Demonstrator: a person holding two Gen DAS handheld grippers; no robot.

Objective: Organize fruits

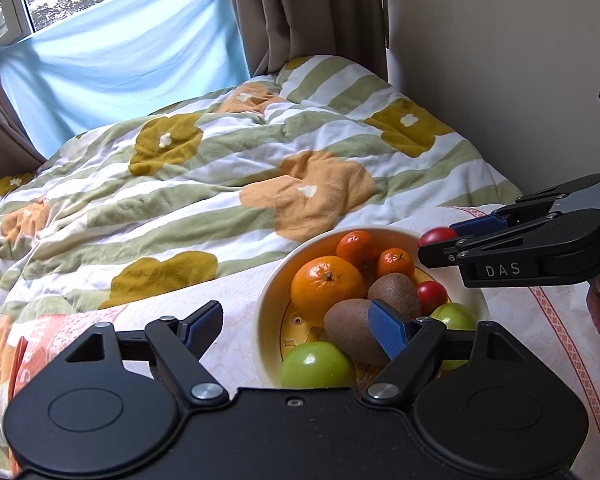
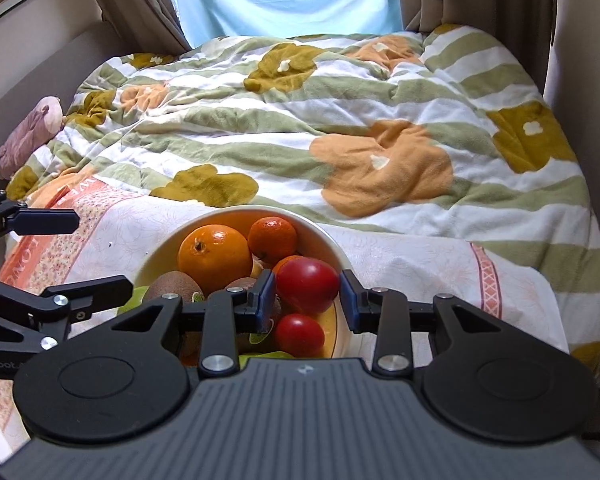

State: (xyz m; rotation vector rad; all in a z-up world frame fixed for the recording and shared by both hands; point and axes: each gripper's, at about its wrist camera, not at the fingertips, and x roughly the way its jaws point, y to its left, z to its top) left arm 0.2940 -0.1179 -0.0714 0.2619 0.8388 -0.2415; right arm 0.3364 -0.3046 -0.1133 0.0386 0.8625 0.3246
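Observation:
A cream bowl on a patterned cloth holds a large orange, smaller tangerines, kiwis, green apples and a red fruit. My right gripper is shut on another red fruit and holds it above the bowl's right side. My left gripper is open and empty at the bowl's near left, its right pad over a kiwi.
The bowl sits on a pink-bordered cloth spread over a bed with a flowered quilt. A wall is on the right, curtains and a window behind. A pink soft toy lies at the bed's left edge.

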